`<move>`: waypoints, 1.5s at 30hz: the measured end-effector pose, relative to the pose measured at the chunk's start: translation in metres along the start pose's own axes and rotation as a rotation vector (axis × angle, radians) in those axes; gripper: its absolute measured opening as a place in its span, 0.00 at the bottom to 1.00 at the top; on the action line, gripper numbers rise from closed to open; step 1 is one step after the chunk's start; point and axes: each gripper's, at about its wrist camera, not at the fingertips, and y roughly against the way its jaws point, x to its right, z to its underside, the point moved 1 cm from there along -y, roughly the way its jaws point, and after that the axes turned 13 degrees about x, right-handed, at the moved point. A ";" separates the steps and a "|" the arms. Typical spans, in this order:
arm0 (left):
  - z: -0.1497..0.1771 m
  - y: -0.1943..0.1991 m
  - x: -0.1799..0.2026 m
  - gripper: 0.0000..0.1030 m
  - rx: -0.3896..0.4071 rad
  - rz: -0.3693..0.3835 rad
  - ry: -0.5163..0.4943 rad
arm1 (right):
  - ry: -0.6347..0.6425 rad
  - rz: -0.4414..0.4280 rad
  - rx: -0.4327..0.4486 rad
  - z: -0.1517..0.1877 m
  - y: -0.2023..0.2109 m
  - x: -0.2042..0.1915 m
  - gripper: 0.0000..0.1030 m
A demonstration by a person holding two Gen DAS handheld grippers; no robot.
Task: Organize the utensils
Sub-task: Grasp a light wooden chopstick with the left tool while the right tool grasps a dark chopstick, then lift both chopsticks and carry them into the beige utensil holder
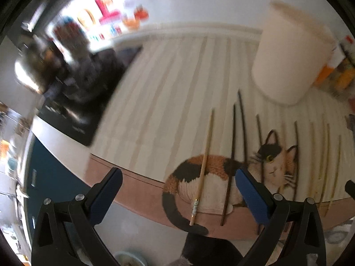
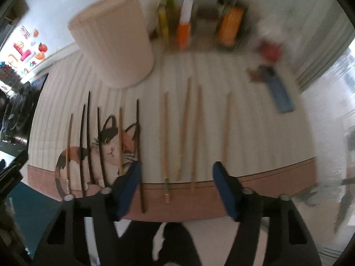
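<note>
I see the counter point(image 1: 66, 146) covered by a striped mat point(image 2: 255, 133) with a calico cat print point(image 1: 210, 177), and at its far side a pale, cream-coloured tub point(image 2: 115, 42) stands upright. The chopsticks point(image 2: 165, 146) lie side by side on the mat, dark ones over the cat, light wooden ones to its right. My left gripper point(image 1: 178, 196) and right gripper point(image 2: 176, 190) both hang above them, jaws released, gripping nothing
</note>
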 end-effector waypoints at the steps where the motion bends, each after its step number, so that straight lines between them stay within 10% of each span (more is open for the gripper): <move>1: 0.001 -0.011 0.000 0.99 -0.025 0.007 0.004 | -0.008 -0.008 -0.022 0.000 -0.010 -0.002 0.54; 11: 0.009 -0.097 0.022 0.71 -0.219 0.156 -0.040 | -0.008 -0.041 -0.196 -0.008 -0.101 -0.047 0.43; 25: 0.017 -0.108 0.053 0.04 -0.217 0.193 -0.149 | 0.114 0.043 -0.281 0.002 -0.151 -0.086 0.38; 30: 0.023 -0.106 0.070 0.04 -0.185 0.173 -0.187 | 0.133 0.071 -0.275 0.013 -0.153 -0.090 0.07; 45: -0.011 -0.128 0.055 0.04 -0.211 0.184 -0.198 | 0.119 0.092 -0.318 0.016 -0.156 -0.082 0.07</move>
